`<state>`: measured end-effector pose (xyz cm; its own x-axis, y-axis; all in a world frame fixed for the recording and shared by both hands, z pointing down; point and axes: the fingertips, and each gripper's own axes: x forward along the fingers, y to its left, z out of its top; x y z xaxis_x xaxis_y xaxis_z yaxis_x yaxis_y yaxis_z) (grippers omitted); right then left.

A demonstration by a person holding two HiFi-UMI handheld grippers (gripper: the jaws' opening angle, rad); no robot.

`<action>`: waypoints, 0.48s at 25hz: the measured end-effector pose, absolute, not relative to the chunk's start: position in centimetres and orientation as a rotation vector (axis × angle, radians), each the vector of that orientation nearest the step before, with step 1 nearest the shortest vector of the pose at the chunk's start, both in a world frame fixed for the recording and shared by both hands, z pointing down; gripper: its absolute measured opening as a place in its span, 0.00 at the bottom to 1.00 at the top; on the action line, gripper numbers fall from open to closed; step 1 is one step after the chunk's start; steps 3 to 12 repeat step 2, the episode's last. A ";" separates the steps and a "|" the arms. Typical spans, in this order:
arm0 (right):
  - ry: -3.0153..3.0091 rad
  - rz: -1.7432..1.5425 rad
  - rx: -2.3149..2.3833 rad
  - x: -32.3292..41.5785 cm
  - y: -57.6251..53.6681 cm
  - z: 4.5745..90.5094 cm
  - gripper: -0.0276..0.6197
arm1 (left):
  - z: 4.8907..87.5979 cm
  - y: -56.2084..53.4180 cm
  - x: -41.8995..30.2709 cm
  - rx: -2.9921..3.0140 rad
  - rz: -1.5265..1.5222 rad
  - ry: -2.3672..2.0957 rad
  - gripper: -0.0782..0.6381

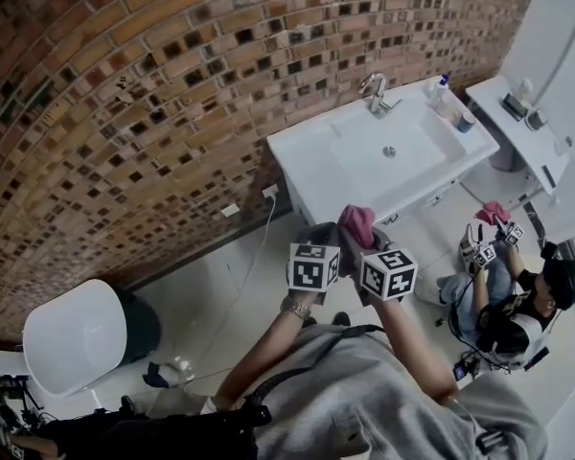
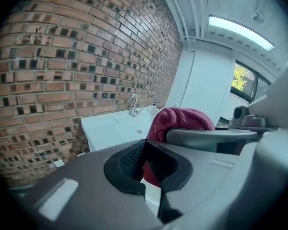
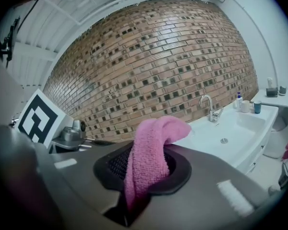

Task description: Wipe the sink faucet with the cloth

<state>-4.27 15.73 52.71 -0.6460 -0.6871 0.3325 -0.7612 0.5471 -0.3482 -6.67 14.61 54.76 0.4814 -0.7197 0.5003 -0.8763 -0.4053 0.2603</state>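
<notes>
Sink (image 1: 364, 151): one, white, set against brick wall (image 1: 125, 113) | right gripper (image 3: 145, 174): clamped on cloth | left gripper (image 2: 151, 170): closed, empty, held alongside | cloth (image 3: 151, 145): one held, pink, lower end hidden between jaws, well apart from faucet | faucet (image 1: 375, 92): one, small, at sink's back edge

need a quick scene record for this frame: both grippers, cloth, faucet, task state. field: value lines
left hand-held gripper: jaw tips together, nothing between them
right hand-held gripper: shut on the pink cloth, whose folded end sticks out past the jaws
faucet: chrome, at the back of the white sink, by the brick wall
contact: both grippers held short of the sink, cloth not touching the faucet
task state: wiping not yet begun
</notes>
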 end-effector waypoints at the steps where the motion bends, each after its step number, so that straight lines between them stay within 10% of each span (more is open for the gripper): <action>1: -2.628 0.705 1.236 -4.1 15.8 52.6 0.14 | 54.7 14.7 -6.5 2.242 0.420 -1.320 0.13; 12: -2.634 0.703 1.234 -3.9 15.8 52.5 0.14 | 54.7 14.7 -6.4 2.242 0.415 -1.321 0.13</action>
